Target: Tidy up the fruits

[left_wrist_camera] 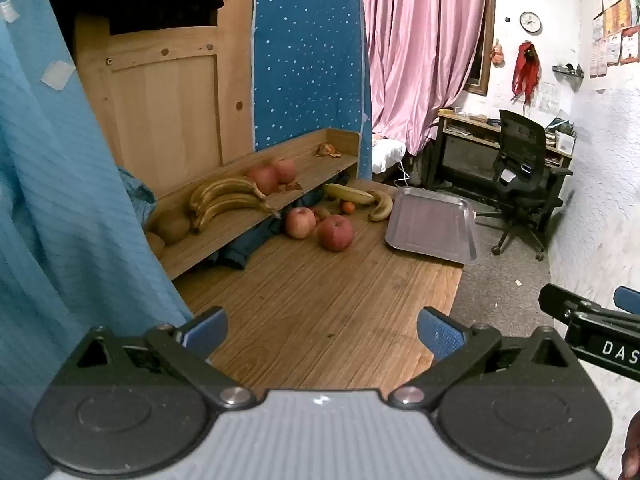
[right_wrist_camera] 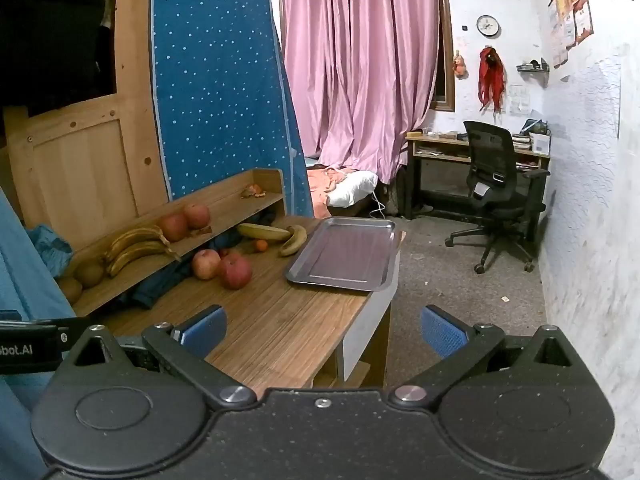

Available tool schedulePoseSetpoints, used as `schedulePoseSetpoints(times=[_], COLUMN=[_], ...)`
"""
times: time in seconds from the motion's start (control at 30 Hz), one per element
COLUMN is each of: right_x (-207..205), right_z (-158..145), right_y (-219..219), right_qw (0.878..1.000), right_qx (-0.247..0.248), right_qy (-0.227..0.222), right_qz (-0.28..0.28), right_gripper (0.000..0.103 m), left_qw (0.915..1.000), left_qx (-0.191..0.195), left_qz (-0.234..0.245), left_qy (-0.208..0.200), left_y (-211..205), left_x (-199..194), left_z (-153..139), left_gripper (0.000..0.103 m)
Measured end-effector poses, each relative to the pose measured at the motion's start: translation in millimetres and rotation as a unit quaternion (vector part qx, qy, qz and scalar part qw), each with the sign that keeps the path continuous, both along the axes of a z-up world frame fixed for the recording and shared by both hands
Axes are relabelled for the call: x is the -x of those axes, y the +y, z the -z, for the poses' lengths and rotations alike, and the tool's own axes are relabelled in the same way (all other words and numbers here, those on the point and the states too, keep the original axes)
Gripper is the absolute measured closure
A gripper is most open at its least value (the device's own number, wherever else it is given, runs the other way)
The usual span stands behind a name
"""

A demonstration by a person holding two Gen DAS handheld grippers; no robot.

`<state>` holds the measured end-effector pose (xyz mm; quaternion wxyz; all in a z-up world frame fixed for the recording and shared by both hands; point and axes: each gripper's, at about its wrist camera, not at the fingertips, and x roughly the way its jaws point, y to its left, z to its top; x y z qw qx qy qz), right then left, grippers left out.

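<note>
- On wooden desk [right_wrist_camera: 280, 320]: two round red apples [right_wrist_camera: 236, 272], firm, smooth, likely slippery; grip across widest part.
- Left gripper [left_wrist_camera: 320, 332], right gripper [right_wrist_camera: 322, 330]: jaws spread, empty.
- Empty steel tray [right_wrist_camera: 344, 258] nearby.

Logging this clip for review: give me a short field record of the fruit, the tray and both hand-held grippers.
tray: metal tray empty, at the table's far corner
table fruit: two apples, two bananas, small orange fruit
shelf fruit: banana bunch, two apples, kiwis
left hand-held gripper: open, empty
right hand-held gripper: open, empty
</note>
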<state>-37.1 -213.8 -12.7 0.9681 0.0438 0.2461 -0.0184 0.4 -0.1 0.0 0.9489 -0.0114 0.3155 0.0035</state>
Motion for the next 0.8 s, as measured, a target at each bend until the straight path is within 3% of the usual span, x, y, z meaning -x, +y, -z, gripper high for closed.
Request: schedulePoseSetpoints(times=[0.8], right_x=[0.0], right_z=[4.4], right_y=[1.1], right_qw=[1.000], right_qx=[0.003], right_qy=[0.005], right_qz=[0.000], right_gripper=[0.001], left_qw=[1.0000], left_qx=[0.002], left_qz=[0.002], left_qy=[0.002], left_y=[3.9], left_x=[0.4], left_z=[4.3], left_gripper=[0.000])
